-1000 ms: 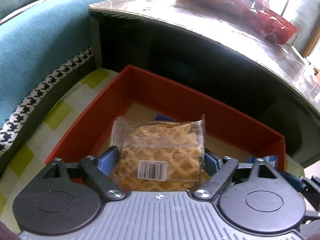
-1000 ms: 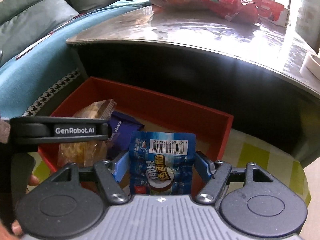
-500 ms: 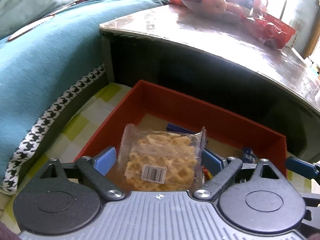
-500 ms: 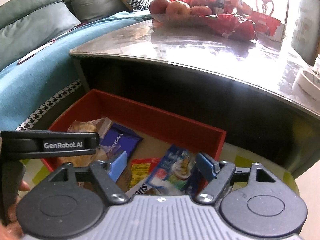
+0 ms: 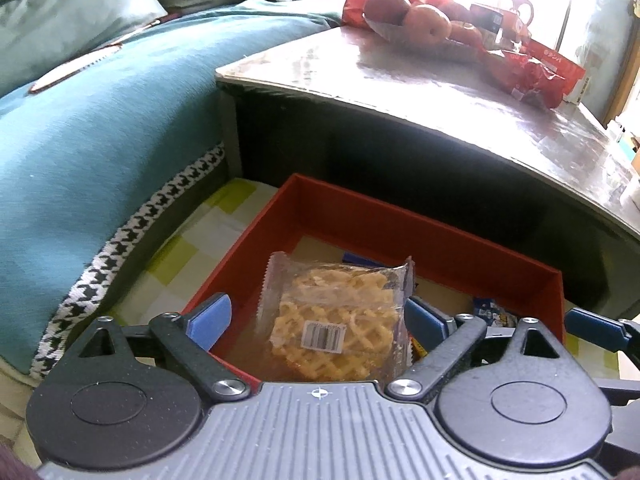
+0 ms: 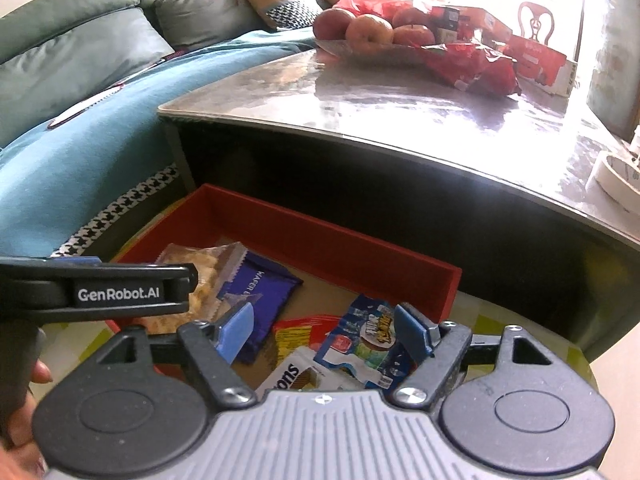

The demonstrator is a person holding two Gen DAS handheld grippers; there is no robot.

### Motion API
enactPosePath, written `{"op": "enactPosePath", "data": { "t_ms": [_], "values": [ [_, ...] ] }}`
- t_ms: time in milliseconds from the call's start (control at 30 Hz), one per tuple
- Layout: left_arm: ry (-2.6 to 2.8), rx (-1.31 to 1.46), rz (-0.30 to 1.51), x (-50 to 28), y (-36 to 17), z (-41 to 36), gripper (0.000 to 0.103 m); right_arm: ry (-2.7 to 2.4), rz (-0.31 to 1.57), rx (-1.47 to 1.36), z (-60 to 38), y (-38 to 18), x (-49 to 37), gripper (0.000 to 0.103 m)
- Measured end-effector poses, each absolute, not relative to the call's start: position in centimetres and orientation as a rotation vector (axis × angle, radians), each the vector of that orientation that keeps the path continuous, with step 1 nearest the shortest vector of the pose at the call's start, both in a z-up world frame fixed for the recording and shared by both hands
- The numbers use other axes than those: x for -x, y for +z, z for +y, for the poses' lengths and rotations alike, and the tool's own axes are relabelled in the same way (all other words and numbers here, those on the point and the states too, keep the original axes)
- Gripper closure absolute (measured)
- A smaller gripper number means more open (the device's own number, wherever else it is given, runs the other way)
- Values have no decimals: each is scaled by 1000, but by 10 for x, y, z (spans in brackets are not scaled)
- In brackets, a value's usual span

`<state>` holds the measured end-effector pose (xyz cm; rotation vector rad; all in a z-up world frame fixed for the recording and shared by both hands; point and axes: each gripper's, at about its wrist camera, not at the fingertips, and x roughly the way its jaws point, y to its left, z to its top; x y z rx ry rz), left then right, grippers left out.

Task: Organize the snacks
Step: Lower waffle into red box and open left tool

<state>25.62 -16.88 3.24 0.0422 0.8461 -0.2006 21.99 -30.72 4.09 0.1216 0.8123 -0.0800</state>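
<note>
Beside a sofa (image 6: 60, 160), our red box (image 6: 320, 240) holds snack packets, some cut off; both grippers (image 5: 316, 316) (image 6: 324, 324) gape, gripping nothing.

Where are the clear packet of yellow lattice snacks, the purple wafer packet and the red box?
clear snack packet (image 5: 334, 322), left wrist view, middle of the wrapper above its barcode.
purple wafer packet (image 6: 269, 294), right wrist view, centre of its face.
red box (image 6: 332, 246), right wrist view, inside of far wall.

"GenRobot.AI" on the left gripper (image 6: 120, 292); "WAFER" on the purple packet (image 6: 260, 300); "ons" on the white packet (image 6: 296, 376).
</note>
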Motion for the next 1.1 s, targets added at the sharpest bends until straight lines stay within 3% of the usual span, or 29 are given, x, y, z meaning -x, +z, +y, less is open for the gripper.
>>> {"op": "enactPosePath", "data": {
  "t_ms": [1100],
  "values": [
    [-202, -45, 872, -206, 34, -122, 5, 26, 828, -85, -264, 47, -182, 23]
  ]
}}
